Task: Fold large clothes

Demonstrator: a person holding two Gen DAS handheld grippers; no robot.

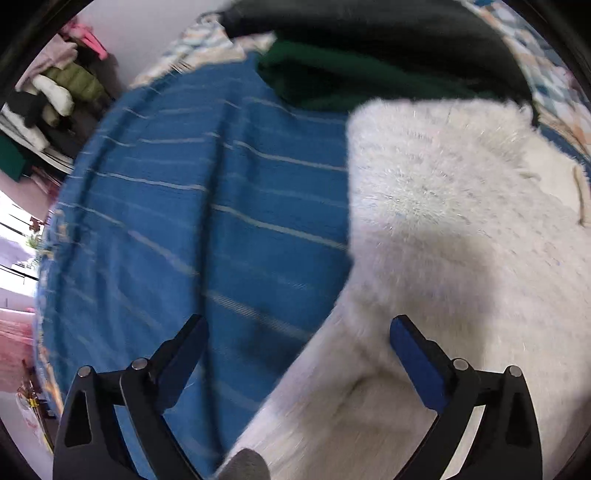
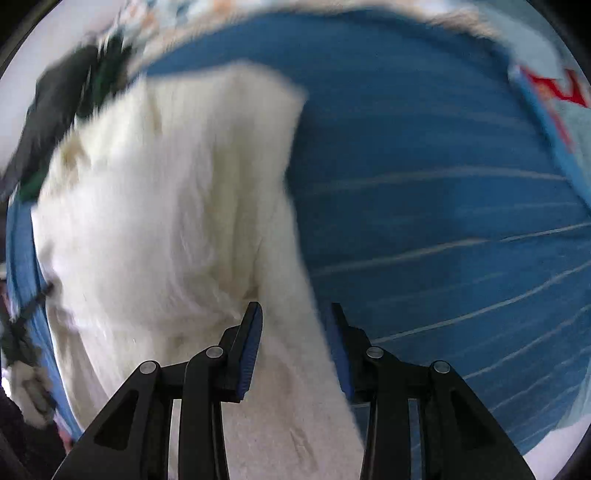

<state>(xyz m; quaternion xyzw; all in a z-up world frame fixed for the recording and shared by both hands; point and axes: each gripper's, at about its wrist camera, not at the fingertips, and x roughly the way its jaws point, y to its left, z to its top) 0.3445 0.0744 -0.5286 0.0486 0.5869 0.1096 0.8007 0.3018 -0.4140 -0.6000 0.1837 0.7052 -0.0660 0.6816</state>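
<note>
A: What is the biggest thing here?

B: A blue blanket (image 1: 192, 229) with thin pale stripes, spread wide under everything else in both wrist views.

A: And the garment?

B: A white fluffy garment (image 1: 443, 229) lies on the blanket. In the left wrist view it fills the right half; in the right wrist view it fills the left and centre, running down between the fingers.

A: Anything beyond it?

B: A dark green cloth (image 1: 332, 77) and a black cloth (image 1: 369, 26) are piled at the far edge, touching the white one's top. A clothes pile (image 1: 59, 88) sits off to the left, well apart.

A: The tools?

B: The left gripper (image 1: 299, 332) is spread wide, holding nothing, above the garment's edge. The right gripper (image 2: 293, 317) has its jaws partly apart with white fabric between them; whether the pads actually pinch it cannot be told through the blur.
</note>
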